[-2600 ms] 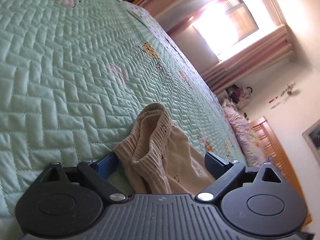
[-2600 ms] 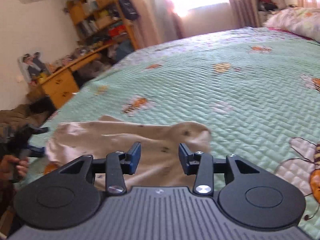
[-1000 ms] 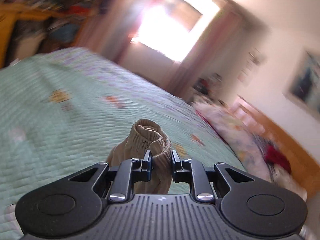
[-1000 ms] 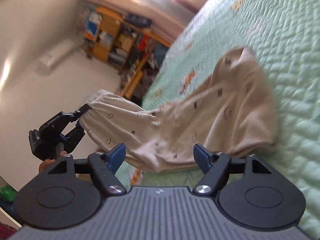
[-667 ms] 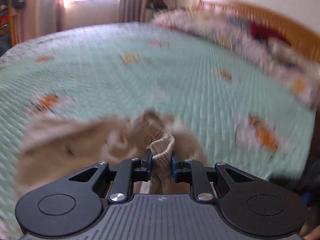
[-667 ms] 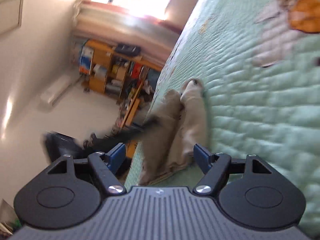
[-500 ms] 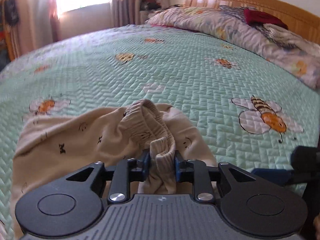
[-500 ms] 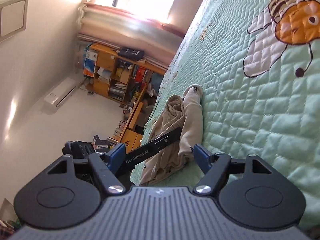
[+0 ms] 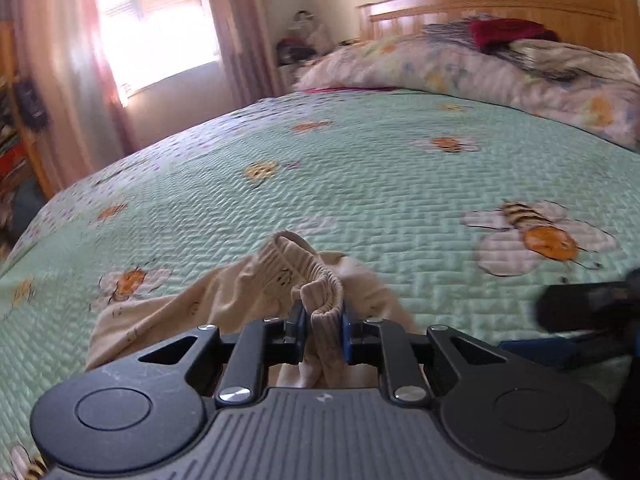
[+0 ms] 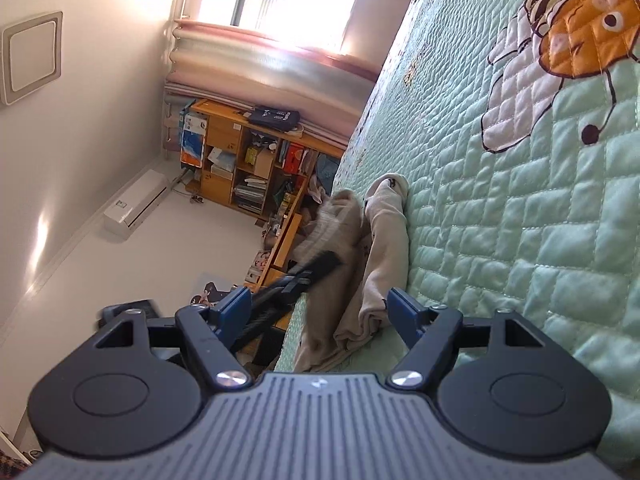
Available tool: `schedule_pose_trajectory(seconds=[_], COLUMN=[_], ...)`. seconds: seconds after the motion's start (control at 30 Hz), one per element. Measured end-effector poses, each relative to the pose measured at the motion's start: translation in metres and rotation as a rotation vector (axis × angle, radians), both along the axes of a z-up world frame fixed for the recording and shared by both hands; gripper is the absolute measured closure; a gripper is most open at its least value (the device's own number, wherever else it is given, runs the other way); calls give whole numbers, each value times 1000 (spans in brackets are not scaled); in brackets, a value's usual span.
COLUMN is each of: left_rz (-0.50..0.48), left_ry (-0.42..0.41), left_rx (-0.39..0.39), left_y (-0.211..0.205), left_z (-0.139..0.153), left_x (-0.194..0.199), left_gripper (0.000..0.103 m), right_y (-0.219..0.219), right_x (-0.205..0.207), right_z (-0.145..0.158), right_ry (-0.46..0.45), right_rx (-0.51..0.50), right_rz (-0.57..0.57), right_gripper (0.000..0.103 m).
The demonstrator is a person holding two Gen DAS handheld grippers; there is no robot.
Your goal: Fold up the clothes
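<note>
Shorts [image 9: 256, 300]: we see beige shorts with small dark prints lying crumpled on the bed [image 9: 400, 184], close to its near edge; the waistband [image 9: 320, 300] is bunched and stands up from the heap.
Left claw [image 9: 323, 330]: we have it nearly closed, its blue pads pressed on a fold of the ribbed waistband; the jaws have just been closing, with that fold between them.
Right claw [image 10: 318, 312]: we hold it wide apart with nothing gripped; in its own view the shorts [image 10: 384, 248] show between the fingers, and whether either pad touches the cloth we cannot tell.
Right claw's tilt: its view is rolled, so the bed [image 10: 520, 240] runs up the right side of the picture.
Left claw from the right wrist: we see its dark arm [image 10: 304, 276] reaching into the cloth from the left.
Bed cover: we see green quilting with bees; one bee [image 9: 536, 236] lies to the right of the shorts, well apart from them.
Head of the bed: a floral pillow [image 9: 460, 68] lies against a wooden headboard [image 9: 500, 4].
Room: we see a bright window [image 9: 156, 32] with curtains beyond the far edge, and wooden shelves [image 10: 248, 160] against the wall.
</note>
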State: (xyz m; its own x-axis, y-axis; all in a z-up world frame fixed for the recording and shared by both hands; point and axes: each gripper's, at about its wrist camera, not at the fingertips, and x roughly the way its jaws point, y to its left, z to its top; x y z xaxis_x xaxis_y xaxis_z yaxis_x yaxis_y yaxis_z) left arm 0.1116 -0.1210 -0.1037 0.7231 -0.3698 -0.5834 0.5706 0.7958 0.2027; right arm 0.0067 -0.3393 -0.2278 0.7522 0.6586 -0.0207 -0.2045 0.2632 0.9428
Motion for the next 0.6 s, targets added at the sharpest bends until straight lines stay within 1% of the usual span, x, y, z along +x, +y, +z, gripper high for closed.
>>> schedule_pose_trajectory(seconds=[0.07,0.1,0.13,0.17,0.2,0.27,0.3,0.33,0.43,0.47,0.5,0.57,0.6], left_rz=[-68,-78,-78,-78,-80,-122,-154,-159,-141,-94,-17,170,248], left_ry=[11,24,41,57,69,82,90,91,83,69,51,27,34], left_rx=[22,45,69,94,78,4,-44,-100,-273,-321,-356,-394,-418], left_y=[-6,-9,-12,-14,-12,-4,0,11,47,61,77,111,130], left_z=[-8,-15,-23,-31,-34,-28,-23,-19,-4,-1,-1,-3,-4], left_x=[-8,-8,-7,-6,-7,-13,-18,-23,-36,-39,-39,-32,-25], left_gripper=[84,80,72,72,70,60,45,35,33,32,29,28,28], right_y=[-1,-1,-1,-2,-1,-1,-1,-1,1,2,4,6,9], right_x=[-1,-1,-1,-2,-2,-1,-1,-1,2,3,5,10,14], right_z=[-3,-4,-5,-6,-5,-3,-3,-2,6,12,17,33,44], right_ry=[-4,-4,-4,-5,-6,-9,-7,-5,-2,-5,-9,-39,-52], right_rx=[3,5,7,10,11,16,17,17,-14,-29,-44,-87,-132], right_rz=[0,-1,-2,-3,-3,-3,-3,-2,3,7,11,20,29], right_gripper=[27,27,27,27,27,27,27,27,27,27,27,27,27])
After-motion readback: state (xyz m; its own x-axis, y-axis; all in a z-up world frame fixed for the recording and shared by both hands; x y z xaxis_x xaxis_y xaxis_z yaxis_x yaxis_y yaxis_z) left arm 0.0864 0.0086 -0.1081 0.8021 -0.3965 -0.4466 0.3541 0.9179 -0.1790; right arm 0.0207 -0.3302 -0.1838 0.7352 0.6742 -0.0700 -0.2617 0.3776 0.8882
